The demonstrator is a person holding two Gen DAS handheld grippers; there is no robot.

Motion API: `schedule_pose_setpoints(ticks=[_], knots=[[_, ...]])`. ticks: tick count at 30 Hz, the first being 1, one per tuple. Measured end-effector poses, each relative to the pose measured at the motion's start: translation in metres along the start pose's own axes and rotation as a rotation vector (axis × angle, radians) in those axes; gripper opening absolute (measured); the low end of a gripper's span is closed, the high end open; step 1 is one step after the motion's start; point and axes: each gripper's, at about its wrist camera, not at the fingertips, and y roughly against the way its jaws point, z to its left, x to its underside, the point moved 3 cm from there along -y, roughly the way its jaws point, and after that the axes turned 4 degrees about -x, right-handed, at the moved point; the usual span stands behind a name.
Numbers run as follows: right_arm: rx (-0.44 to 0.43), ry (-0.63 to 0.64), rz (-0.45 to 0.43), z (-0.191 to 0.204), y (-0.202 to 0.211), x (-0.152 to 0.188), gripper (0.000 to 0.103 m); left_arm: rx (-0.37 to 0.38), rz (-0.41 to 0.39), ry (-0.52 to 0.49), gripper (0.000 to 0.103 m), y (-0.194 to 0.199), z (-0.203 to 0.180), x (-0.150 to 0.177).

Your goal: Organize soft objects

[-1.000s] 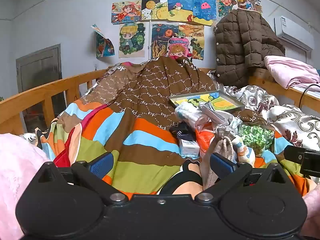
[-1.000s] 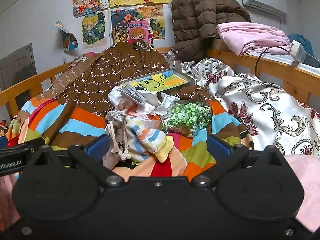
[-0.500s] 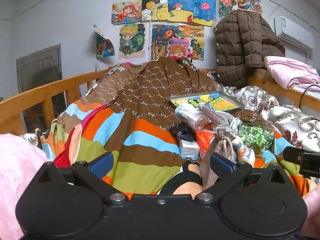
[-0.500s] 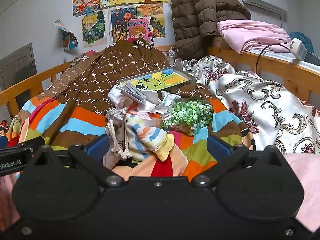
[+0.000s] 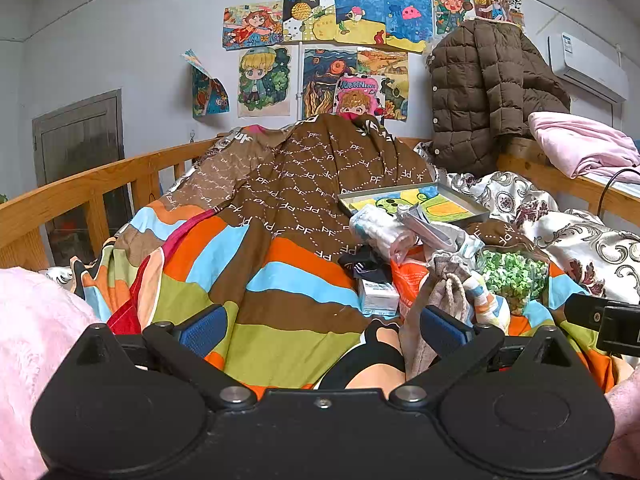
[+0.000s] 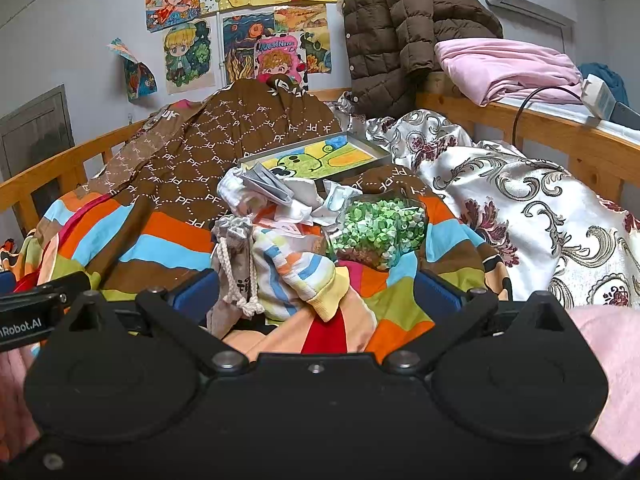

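Observation:
A heap of soft things lies on a striped quilt [image 5: 224, 280] on the bed. A striped sock [image 6: 292, 276] and a grey drawstring pouch [image 6: 234, 264] lie just ahead of my right gripper [image 6: 318, 300], which is open and holds nothing. Behind them sit a bag of green bits [image 6: 380, 232], white cloths [image 6: 256, 196] and a framed drawing [image 6: 316, 156]. In the left wrist view the same pouch [image 5: 448, 280], a small box [image 5: 378, 298] and a dark sock [image 5: 362, 266] lie ahead of my open left gripper [image 5: 320, 330].
Wooden rails [image 5: 80, 196] run along the left and the right [image 6: 560, 136] of the bed. A floral satin cover [image 6: 540, 216] spreads to the right. A brown puffer coat [image 6: 400, 28] hangs at the back, pink bedding [image 6: 508, 64] beside it. Pink fleece sleeves [image 5: 28, 344] flank both grippers.
The right gripper has tilted up slightly, so the heap sits a little lower in its view. The left gripper has barely moved.

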Motion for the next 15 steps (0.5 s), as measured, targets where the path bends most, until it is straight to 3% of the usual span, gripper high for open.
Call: schedule_pose_setpoints(ticks=[15], knots=[[-0.004, 0.001, 0.008, 0.0045, -0.002, 0.0038, 0.103, -0.001, -0.001, 0.0, 0.102, 0.0, 0.0, -0.0001]])
